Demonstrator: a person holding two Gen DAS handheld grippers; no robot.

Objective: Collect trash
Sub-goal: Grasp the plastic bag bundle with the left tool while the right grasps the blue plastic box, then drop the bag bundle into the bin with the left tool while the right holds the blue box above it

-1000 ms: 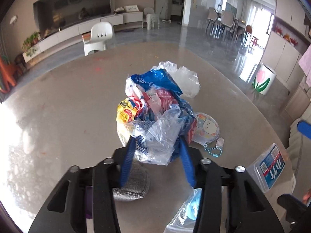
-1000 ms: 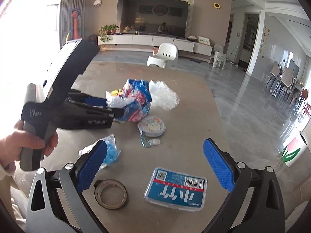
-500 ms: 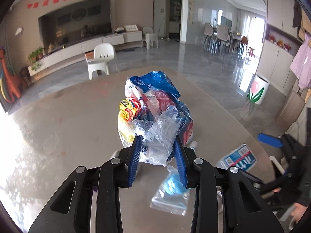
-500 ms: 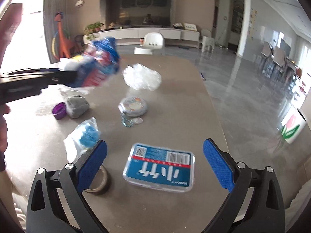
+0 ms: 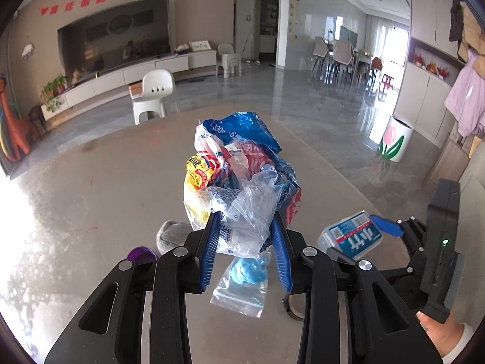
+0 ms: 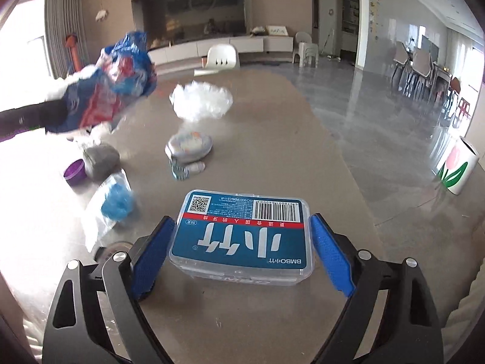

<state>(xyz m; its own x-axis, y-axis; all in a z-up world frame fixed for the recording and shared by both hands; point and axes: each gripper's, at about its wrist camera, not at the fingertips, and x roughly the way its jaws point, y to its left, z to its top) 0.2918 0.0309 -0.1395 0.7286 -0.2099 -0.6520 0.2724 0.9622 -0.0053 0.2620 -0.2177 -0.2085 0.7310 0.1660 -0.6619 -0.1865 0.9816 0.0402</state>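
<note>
A: Two claws, one wad of trash. Left claw [image 5: 244,253] is clamped narrow on the wad of wrappers [image 5: 239,182], held up off the table [image 5: 91,212].

B: Wad's makeup?

A: Crumpled blue film on top, red-and-white printed bag, yellow packet on its left side, clear film bunched between the blue pads [image 5: 207,254]. In the right wrist view the same wad [image 6: 112,91] is blurred, up and far left of the right claw [image 6: 242,254].

B: Right claw?

A: Spread wide, one pad on each side of one clear plastic box [image 6: 242,236] with a blue label and barcode. Left pad sits against or very close to the box; a gap shows at the right pad. Box contents: cannot tell, label covers the lid.

B: Other counts?

A: Ahead of the right claw: one white crumpled plastic wad [image 6: 201,103], farthest; one round tin [image 6: 189,145] with a small charm touching its near edge; one grey lump [image 6: 100,159] touching one purple cap [image 6: 74,171]. One zip bag [image 6: 112,206] just left of the box, holding a blue crumpled thing. One tape roll [image 6: 116,247], partly hidden behind the left pad.

B: Off the table?

A: One white bin [image 5: 394,142] with a tulip print, on the floor, far right of both claws.
</note>
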